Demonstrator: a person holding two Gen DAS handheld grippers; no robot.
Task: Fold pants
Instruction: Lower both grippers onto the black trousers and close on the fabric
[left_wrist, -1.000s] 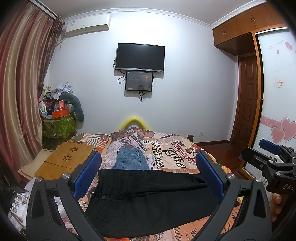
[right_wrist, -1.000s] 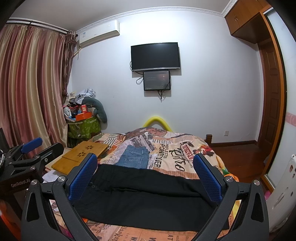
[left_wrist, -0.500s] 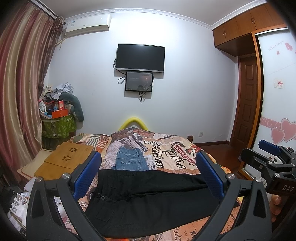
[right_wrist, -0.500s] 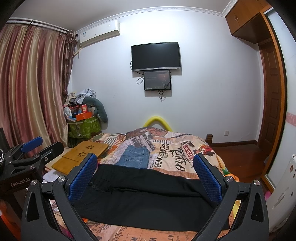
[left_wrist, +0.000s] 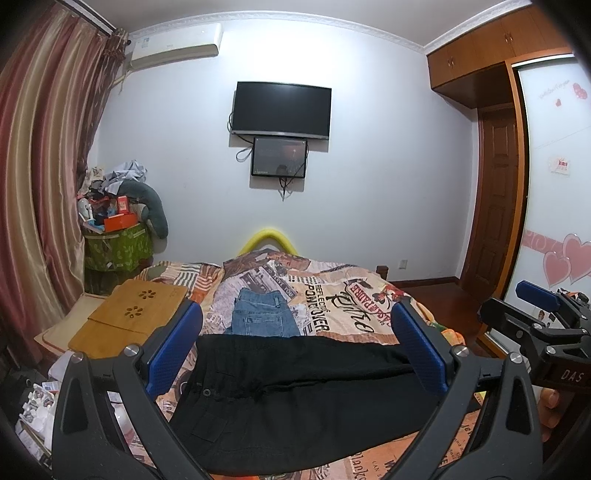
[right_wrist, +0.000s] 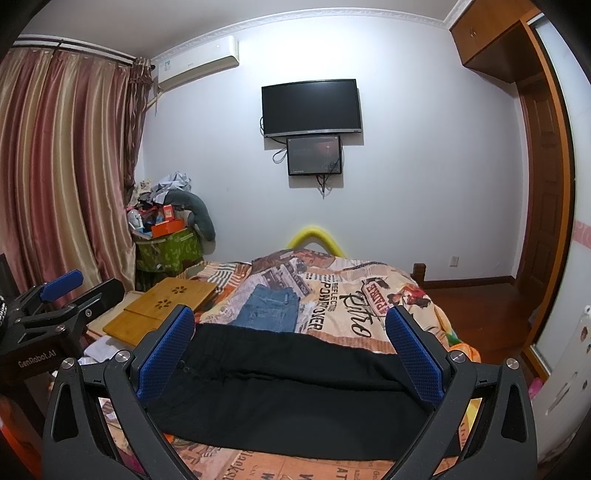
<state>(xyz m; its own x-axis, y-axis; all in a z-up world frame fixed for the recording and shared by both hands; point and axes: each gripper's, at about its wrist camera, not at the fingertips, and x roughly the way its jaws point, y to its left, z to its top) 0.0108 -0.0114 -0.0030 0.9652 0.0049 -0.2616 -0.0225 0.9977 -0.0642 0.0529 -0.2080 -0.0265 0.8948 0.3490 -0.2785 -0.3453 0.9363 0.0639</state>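
Black pants (left_wrist: 295, 391) lie flat across the near end of the bed, waistband to the left, legs to the right; they also show in the right wrist view (right_wrist: 291, 395). My left gripper (left_wrist: 295, 343) is open and empty, held above the pants with its blue pads wide apart. My right gripper (right_wrist: 290, 341) is open and empty, also above the pants. The right gripper shows at the right edge of the left wrist view (left_wrist: 543, 325). The left gripper shows at the left edge of the right wrist view (right_wrist: 62, 299).
Folded blue jeans (left_wrist: 264, 314) lie on the patterned bedspread (left_wrist: 351, 299) behind the black pants. A wooden lap desk (left_wrist: 129, 314) sits at the bed's left side. A cluttered green bin (left_wrist: 118, 243) stands by the curtain. A wardrobe (left_wrist: 554, 184) is on the right.
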